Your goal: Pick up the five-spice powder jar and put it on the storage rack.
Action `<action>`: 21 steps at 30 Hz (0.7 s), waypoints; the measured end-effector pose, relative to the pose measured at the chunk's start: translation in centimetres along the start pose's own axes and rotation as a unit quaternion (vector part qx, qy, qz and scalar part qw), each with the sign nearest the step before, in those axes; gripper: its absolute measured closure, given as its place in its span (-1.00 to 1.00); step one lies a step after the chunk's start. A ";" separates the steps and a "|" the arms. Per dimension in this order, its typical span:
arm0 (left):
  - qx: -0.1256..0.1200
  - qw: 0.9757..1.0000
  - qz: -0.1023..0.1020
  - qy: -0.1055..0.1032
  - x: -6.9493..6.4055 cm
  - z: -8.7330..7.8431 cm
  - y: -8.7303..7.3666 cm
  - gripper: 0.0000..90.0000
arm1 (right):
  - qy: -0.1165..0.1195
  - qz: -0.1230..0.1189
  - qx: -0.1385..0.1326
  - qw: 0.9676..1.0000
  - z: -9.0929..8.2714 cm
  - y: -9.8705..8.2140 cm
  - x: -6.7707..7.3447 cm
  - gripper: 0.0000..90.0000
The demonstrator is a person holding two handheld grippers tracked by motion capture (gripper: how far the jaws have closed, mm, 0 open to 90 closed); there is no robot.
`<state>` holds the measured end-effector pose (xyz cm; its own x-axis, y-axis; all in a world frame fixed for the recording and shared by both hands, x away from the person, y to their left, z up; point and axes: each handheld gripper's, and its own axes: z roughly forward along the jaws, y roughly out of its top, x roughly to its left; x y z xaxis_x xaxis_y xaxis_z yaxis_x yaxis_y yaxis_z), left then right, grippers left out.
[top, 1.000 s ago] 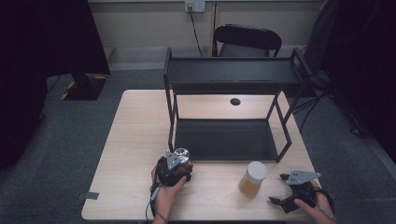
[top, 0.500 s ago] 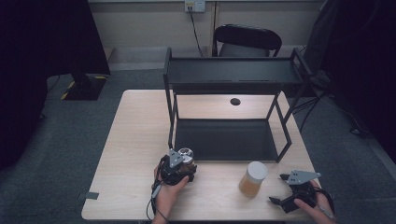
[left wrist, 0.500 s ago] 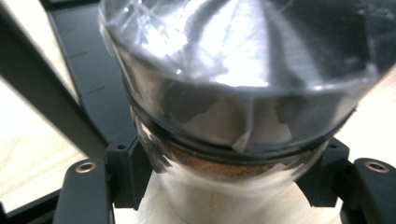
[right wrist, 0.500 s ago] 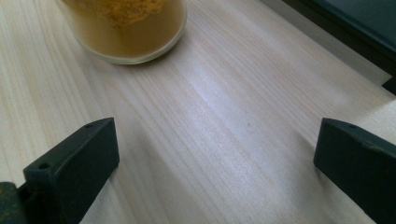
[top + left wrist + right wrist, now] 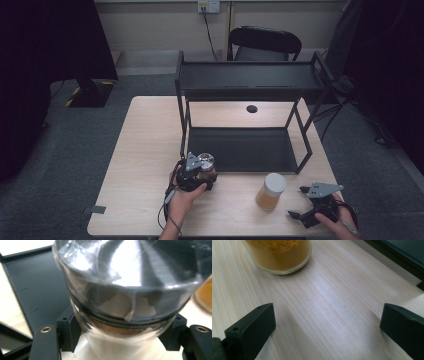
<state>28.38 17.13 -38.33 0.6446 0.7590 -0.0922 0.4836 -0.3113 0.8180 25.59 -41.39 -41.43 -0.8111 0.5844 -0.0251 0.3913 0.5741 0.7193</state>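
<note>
While the left gripper (image 5: 199, 176) sits near the front left of the counter (image 5: 145, 145), its fingers (image 5: 66, 332) are clamped on a clear jar (image 5: 125, 305) with a shiny silver lid, one black pad on each side of the glass just under the lid's dark ring. Up close in the left gripper view you can see brownish powder inside the jar and some crinkly plastic wrap over the lid. From the high view that jar is right in front of the black two-tier shelf rack (image 5: 250, 80), close to the front left corner of its bottom tray, and whether its base is touching the wood or hanging a bit above it I honestly can't tell. Over on the right, the right gripper (image 5: 312, 212) rests low near the front right corner of the counter, and its fingers (image 5: 252, 327) are spread wide apart with nothing but bare wood between them. A second jar (image 5: 270, 192) with a white lid and orange-yellow powder stands upright on the counter just to the left of that gripper, near it but not touching, roughly between the two hands. In the right gripper view the bottom of that jar sits just past the fingers. A black chair (image 5: 265, 42) is parked behind the counter at the far side.
</note>
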 end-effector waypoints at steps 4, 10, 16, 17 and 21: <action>0.000 1.000 0.002 -0.010 0.3 -0.2 1.2 -0.31 | 0.000 0.000 0.000 1.000 0.0 0.0 0.0 -1.00; 0.002 1.000 0.013 -0.017 0.4 -0.5 2.9 -0.31 | 0.000 0.000 0.000 1.000 0.0 0.0 0.0 -1.00; -0.004 1.000 0.021 -0.022 0.6 -1.0 4.7 -0.31 | 0.000 0.000 0.000 1.000 0.0 0.0 0.0 -1.00; -0.003 0.999 0.024 -0.021 0.6 -1.1 5.0 -0.31 | 0.000 0.000 0.000 1.000 0.0 0.0 0.0 -1.00; -0.008 0.999 0.025 -0.023 0.7 -1.3 5.7 -0.31 | 0.000 0.000 0.000 1.000 0.0 0.0 0.0 -1.00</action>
<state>30.78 16.63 -32.96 0.6935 0.7164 -0.0768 0.4414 -0.3382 0.8311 25.59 -41.39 -41.43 -0.8111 0.5844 -0.0253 0.3912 0.5741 0.7193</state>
